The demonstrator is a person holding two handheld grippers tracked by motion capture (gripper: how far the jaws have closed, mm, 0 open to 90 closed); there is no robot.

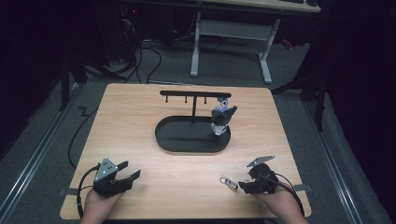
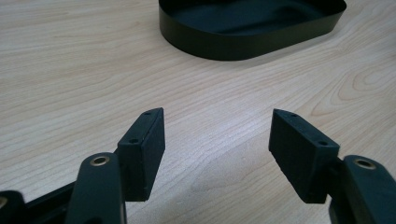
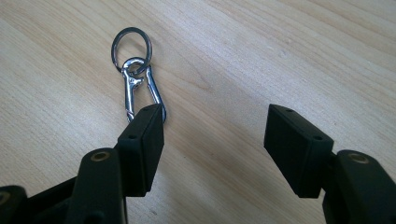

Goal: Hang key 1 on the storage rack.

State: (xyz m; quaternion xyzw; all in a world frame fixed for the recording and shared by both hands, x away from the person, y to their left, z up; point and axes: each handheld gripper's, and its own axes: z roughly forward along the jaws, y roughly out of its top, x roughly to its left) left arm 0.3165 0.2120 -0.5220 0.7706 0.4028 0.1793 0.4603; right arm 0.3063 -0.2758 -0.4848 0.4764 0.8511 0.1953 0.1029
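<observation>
On my far left, the left gripper [image 1: 132,170] sits low over the near-left corner of the pale wooden table [image 1: 140,121], held in the person's left hand [image 1: 95,205]. Its black jaws stand well apart with only bare wood grain between them, so I read it as open and holding nothing.

Moving toward the middle, the black oval metal tray [image 1: 164,140] lies on the table, well beyond both grippers. A thin black T-shaped hanger stand [image 1: 193,100] rises from it, and a small grey and white toy figure [image 1: 222,119] is at the tray's right end, below the right end of the crossbar (I cannot tell whether it hangs from a peg or stands in the tray). In the left gripper view the tray's near wall [image 2: 243,44] is ahead of the open jaws.

Further right, the silver metal snap clip with its round key ring [image 1: 228,181] lies flat on the wood near the front edge, just left of the right gripper [image 1: 243,185]. In the right gripper view the clip [image 3: 140,88] points away from me, its lower end tucked at the tip of one jaw; whether it touches I cannot tell. That gripper's jaws are spread wide, nothing clamped, the clip outside the gap. The person's right hand [image 1: 280,205] holds it near the table's front edge.
</observation>
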